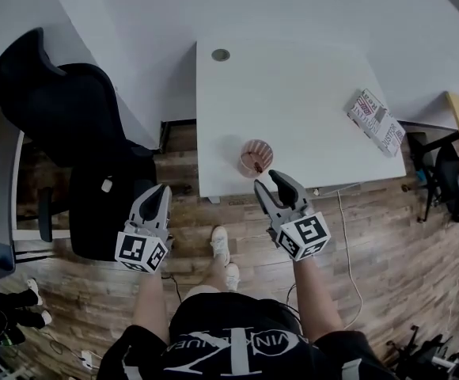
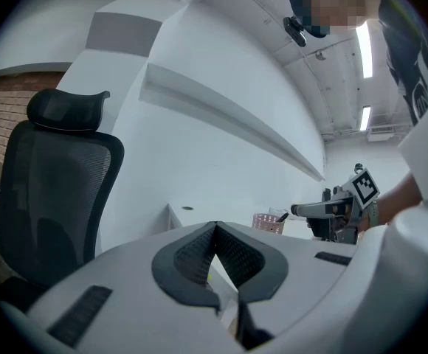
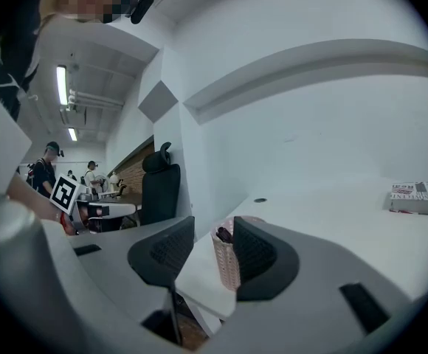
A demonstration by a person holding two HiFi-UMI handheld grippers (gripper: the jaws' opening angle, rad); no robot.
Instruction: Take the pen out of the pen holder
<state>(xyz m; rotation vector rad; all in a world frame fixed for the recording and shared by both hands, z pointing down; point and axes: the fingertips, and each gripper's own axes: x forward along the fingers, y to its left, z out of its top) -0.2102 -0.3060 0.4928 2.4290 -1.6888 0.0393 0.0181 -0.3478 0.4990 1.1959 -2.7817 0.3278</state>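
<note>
A pink mesh pen holder (image 1: 255,157) stands near the front edge of the white table (image 1: 293,93), with a dark pen (image 1: 258,165) inside it. My right gripper (image 1: 270,183) hovers just in front of the holder, off the table edge, open and empty. In the right gripper view the holder (image 3: 227,262) shows in the gap between the jaws, and the pen's dark end (image 3: 223,234) pokes above its rim. My left gripper (image 1: 157,197) hangs left of the table over the floor, shut and empty. In the left gripper view the holder (image 2: 268,222) is far off to the right.
A black office chair (image 1: 63,109) stands left of the table, close to my left gripper. A printed box (image 1: 376,121) lies at the table's right edge and a cable hole (image 1: 221,55) sits at the back. Wooden floor and the person's feet (image 1: 223,256) are below.
</note>
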